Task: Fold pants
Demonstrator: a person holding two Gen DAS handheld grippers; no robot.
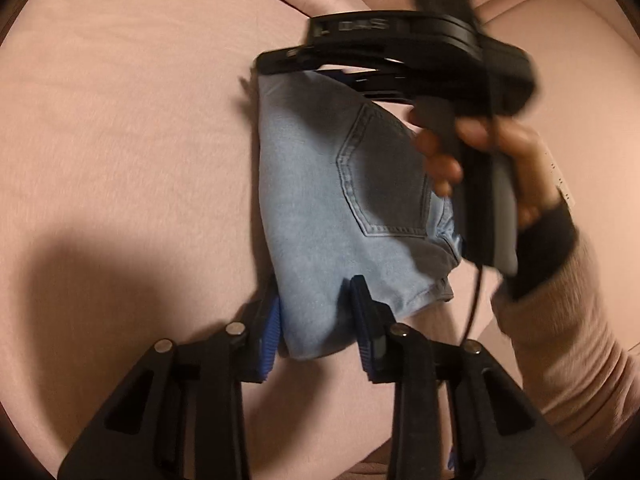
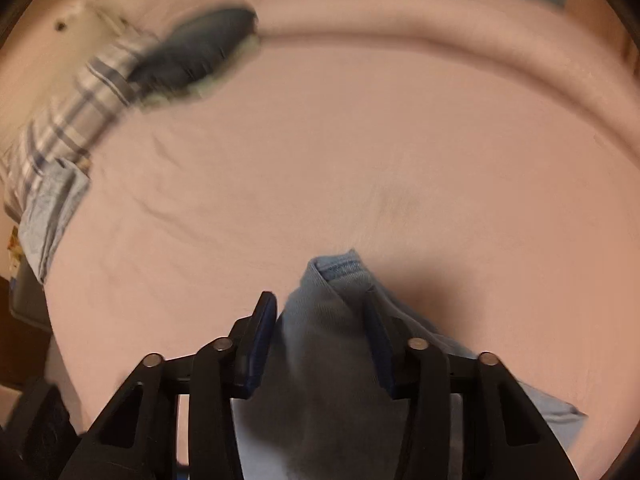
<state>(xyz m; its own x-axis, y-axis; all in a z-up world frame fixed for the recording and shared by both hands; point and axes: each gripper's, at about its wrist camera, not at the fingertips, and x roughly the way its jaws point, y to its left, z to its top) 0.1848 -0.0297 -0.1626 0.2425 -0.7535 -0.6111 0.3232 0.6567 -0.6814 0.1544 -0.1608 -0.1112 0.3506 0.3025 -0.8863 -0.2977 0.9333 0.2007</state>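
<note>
Pants (image 1: 320, 208) of light blue denim lie folded into a compact bundle on a pink sheet (image 1: 120, 140) that covers a bed, a back pocket (image 1: 384, 176) facing up. From the left wrist view, the left gripper (image 1: 318, 316) has the near end of the bundle between its blue-padded fingers (image 1: 270, 328); both pads meet the cloth and the jaws stand narrow, clamped on the denim. At the far end of the bundle the right gripper (image 1: 356, 80) shows as a blurred black body held in a hand (image 1: 480, 160) with a pink ribbed sleeve (image 1: 572, 340), a dark cuff at the wrist and a cable (image 1: 476, 304) hanging beside it. In the right wrist view the right gripper (image 2: 322, 308) straddles a raised fold of the pants (image 2: 320, 320), its jaws partly apart with the denim filling the gap and touching both pads, so it grips the cloth. That view is smeared. Near the far left edge of the bed lie a plaid cloth (image 2: 72, 120), a dark blue garment (image 2: 200, 48) and a light blue piece (image 2: 52, 208), well apart from the pants
</note>
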